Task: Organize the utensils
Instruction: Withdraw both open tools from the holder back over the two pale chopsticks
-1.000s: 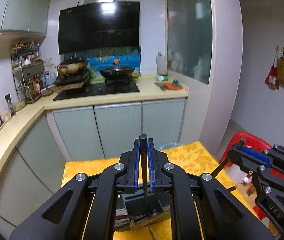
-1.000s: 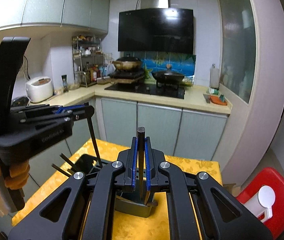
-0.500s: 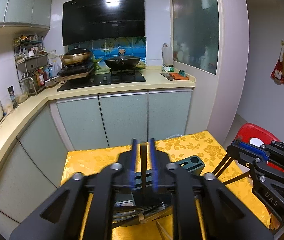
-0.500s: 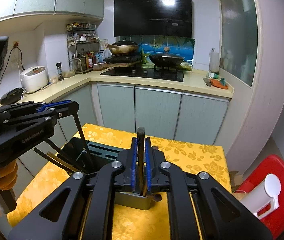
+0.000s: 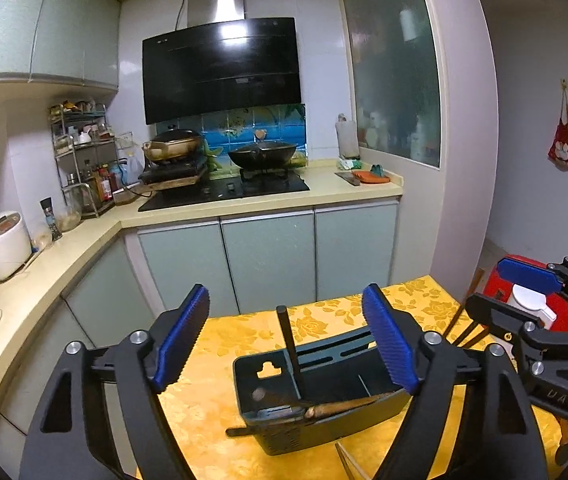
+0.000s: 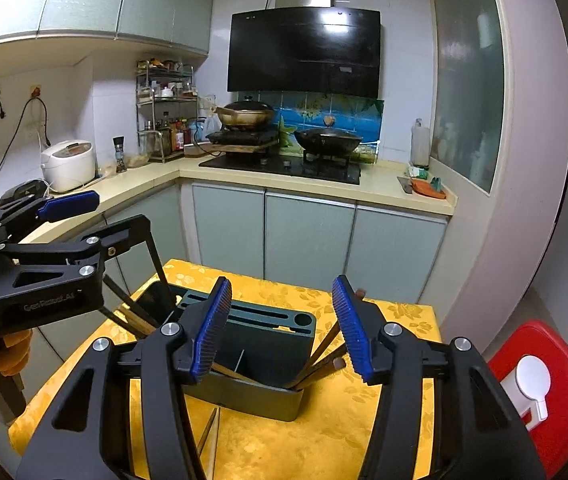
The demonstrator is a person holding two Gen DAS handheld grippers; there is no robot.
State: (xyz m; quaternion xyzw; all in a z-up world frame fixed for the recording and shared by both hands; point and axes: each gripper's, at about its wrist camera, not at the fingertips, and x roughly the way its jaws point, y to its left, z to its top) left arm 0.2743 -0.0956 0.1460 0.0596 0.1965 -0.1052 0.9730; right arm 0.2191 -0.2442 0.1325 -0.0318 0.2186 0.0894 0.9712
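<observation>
Chopsticks [image 5: 290, 344], dark and slender, are standing loose in the dark grey plastic utensil holder [image 6: 268, 364] on the yellow floral table [image 6: 324, 440], so, with your left claw [image 5: 284, 344] and right claw [image 6: 280, 330] just spreading empty, be drawing both back without nudging them.

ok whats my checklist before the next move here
1. left gripper clear: ok. Its fingers have just been opening, and the black chopstick stands between them untouched.
2. right gripper empty: ok. Its fingers have just been opening, and nothing is between them.
3. utensil holder upright on the yellow cloth: ok.
4. All utensils in: not ok. A loose stick lies on the cloth in front of the holder.
5. brown chopsticks settled: cannot tell. They lean out over the rim.
</observation>
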